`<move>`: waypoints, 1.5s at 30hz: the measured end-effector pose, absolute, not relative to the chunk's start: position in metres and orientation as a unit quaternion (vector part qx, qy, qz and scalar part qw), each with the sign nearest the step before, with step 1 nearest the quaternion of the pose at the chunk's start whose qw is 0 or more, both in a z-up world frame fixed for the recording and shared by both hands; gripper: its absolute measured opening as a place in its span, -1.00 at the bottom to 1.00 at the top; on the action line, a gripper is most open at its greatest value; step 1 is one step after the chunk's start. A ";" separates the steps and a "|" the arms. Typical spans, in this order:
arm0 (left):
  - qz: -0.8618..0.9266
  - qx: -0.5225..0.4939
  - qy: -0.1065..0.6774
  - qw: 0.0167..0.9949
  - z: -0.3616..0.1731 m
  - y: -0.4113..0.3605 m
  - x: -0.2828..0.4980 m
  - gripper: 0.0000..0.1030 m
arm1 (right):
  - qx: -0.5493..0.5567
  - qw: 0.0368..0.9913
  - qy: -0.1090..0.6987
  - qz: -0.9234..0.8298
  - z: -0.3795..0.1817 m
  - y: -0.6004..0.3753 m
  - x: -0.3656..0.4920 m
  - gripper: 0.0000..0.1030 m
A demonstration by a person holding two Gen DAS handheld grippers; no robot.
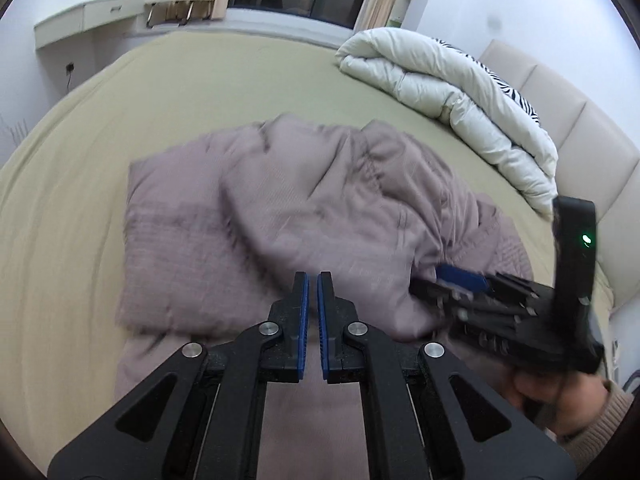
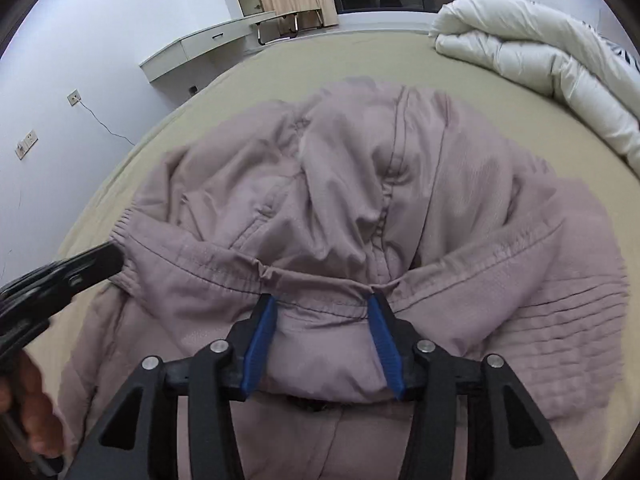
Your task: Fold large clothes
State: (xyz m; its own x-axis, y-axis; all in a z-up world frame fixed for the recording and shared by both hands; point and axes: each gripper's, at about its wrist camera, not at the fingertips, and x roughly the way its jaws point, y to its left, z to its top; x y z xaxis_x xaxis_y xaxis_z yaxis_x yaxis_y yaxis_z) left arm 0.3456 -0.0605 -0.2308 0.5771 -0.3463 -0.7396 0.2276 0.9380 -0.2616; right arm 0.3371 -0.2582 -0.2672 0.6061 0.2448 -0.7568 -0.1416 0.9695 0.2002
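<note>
Mid-fold: the mauve jacket (image 2: 360, 208) lay bunched mid-frame on the bed (image 1: 80, 168). The right gripper (image 2: 322, 320) stood open around its hem; the left gripper (image 1: 313, 300) was closed, empty. Next, likely regrasp and flatten.

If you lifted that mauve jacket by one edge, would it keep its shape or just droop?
Probably droop: the mauve jacket lies crumpled in soft folds on the bed. It looks lightly padded, so likely light for its bulk. Its smooth fabric might slip between the pads.

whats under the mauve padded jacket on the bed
The mauve padded jacket lies on an olive-beige bedsheet, which shows all around it. Its upper part is folded over its own lower half. Whatever else lies beneath is covered.
</note>
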 end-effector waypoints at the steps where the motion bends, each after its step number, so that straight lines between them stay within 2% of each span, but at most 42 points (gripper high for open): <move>1: -0.161 -0.074 0.433 0.884 -0.229 -0.049 0.331 -0.93 | 0.073 0.892 0.433 0.105 -0.262 -0.261 0.336 0.00; 4: -0.146 -0.084 0.428 0.888 -0.224 -0.015 0.293 -0.93 | 0.098 0.899 0.419 0.082 -0.228 -0.268 0.319 0.07; 6: -0.131 -0.089 0.433 0.888 -0.221 0.013 0.263 -0.93 | 0.097 0.919 0.374 0.085 -0.196 -0.274 0.290 0.40; 8: -0.114 -0.089 0.436 0.888 -0.216 0.037 0.234 -0.92 | 0.105 0.933 0.332 0.089 -0.172 -0.284 0.250 0.90; 10: -0.098 -0.091 0.437 0.889 -0.210 0.063 0.202 -0.88 | 0.129 0.939 0.306 0.093 -0.161 -0.299 0.212 0.98; 12: -0.076 -0.092 0.444 0.888 -0.208 0.087 0.167 -0.58 | 0.156 0.933 0.310 0.091 -0.160 -0.315 0.178 0.98; 13: -0.070 -0.093 0.450 0.886 -0.208 0.097 0.152 -0.04 | 0.170 0.929 0.317 0.091 -0.163 -0.324 0.160 0.98; 14: -0.063 -0.095 0.453 0.884 -0.209 0.107 0.135 0.61 | 0.181 0.925 0.324 0.083 -0.167 -0.333 0.142 0.98; 15: -0.060 -0.098 0.453 0.884 -0.209 0.115 0.120 0.76 | 0.185 0.922 0.333 0.073 -0.171 -0.336 0.124 0.98; 25: -0.086 -0.055 0.536 0.838 -0.236 0.129 0.013 0.78 | 0.253 0.869 0.425 -0.015 -0.229 -0.398 -0.029 0.98; 30: -0.110 -0.037 0.562 0.819 -0.251 0.126 -0.017 0.78 | 0.287 0.837 0.466 0.011 -0.257 -0.412 -0.060 0.97; 38: -0.132 -0.049 0.585 0.798 -0.277 0.132 -0.028 0.75 | 0.315 0.802 0.506 0.032 -0.288 -0.420 -0.070 0.67; 42: -0.141 -0.080 0.600 0.783 -0.288 0.140 -0.024 0.62 | 0.315 0.793 0.520 0.034 -0.296 -0.420 -0.075 0.66; 45: -0.146 -0.080 0.603 0.780 -0.291 0.139 -0.021 0.61 | 0.326 0.784 0.526 0.046 -0.300 -0.422 -0.080 0.64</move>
